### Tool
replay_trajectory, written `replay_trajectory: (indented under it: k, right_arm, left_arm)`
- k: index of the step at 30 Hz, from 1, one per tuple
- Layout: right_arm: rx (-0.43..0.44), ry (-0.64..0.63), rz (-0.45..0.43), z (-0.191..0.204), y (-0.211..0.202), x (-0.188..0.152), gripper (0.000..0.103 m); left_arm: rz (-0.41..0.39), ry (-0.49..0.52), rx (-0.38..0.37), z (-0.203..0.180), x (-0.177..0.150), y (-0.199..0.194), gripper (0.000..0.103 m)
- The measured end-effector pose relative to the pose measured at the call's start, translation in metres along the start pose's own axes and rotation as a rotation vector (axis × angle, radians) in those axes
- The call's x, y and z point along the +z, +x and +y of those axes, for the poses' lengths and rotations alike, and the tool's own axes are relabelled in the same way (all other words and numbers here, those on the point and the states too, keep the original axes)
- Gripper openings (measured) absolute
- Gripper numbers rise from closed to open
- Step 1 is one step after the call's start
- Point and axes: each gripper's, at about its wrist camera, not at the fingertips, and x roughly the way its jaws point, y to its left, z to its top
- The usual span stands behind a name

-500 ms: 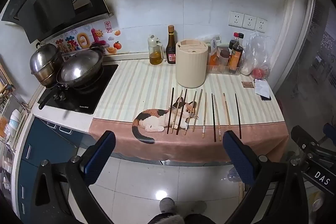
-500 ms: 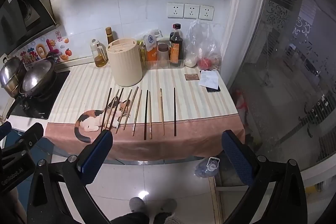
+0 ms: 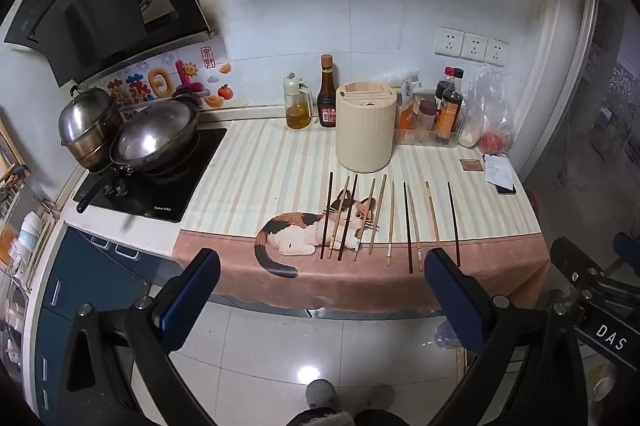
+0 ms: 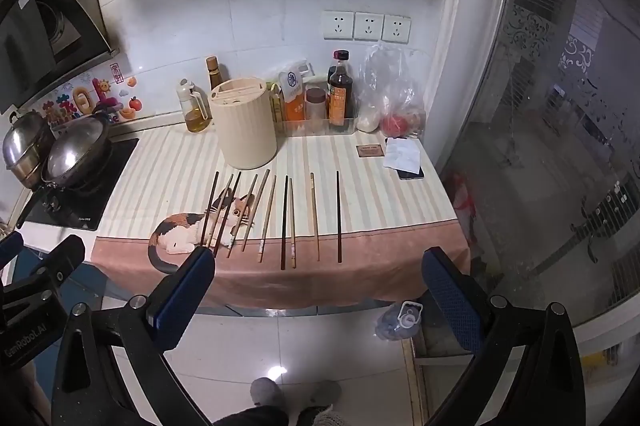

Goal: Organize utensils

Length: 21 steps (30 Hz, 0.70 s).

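Both my grippers hang out over the floor in front of the counter, tilted down toward it, nothing in either. My left gripper (image 3: 322, 296) has its blue pads spread wide and empty; my right gripper (image 4: 318, 292) is just as wide, also empty. From the left view the right tool shows at the far right edge; from the right view the left tool shows at the far left edge.

Chopsticks (image 3: 390, 222) lie in a row on the striped cloth (image 3: 256, 178), ten of them, mixed dark and light wood, running front to back. The left few lie across the cat picture (image 3: 296, 230) printed on the cloth, some slightly angled and crowding each other; the right ones sit apart, roughly parallel. The darkest single stick (image 4: 339, 216) is farthest right. None touched by my pads.

A cream round holder (image 3: 366, 128) with a slotted top stands upright just behind the row, near its left half. Behind it: an oil bottle (image 3: 298, 102), a dark sauce bottle (image 3: 327, 94), a clear tray of condiments (image 3: 436, 122), a plastic bag (image 3: 490, 110). A wok (image 3: 156, 134) and a steel pot (image 3: 86, 122) sit on the stove (image 3: 160, 186) at left. A phone under paper (image 4: 404, 156) lies at the cloth's right rear. My slippered feet show at the bottom over the tile floor.
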Motion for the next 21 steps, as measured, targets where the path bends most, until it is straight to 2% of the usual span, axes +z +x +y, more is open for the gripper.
replay_trajectory:
  k: [21]
  right_arm:
    - [0.011,0.0,-0.001,-0.0017,-0.0021,0.0017,0.103]
  left_arm:
    - [-0.002,-0.001,0.003,-0.0028,0.0015,-0.001,0.103]
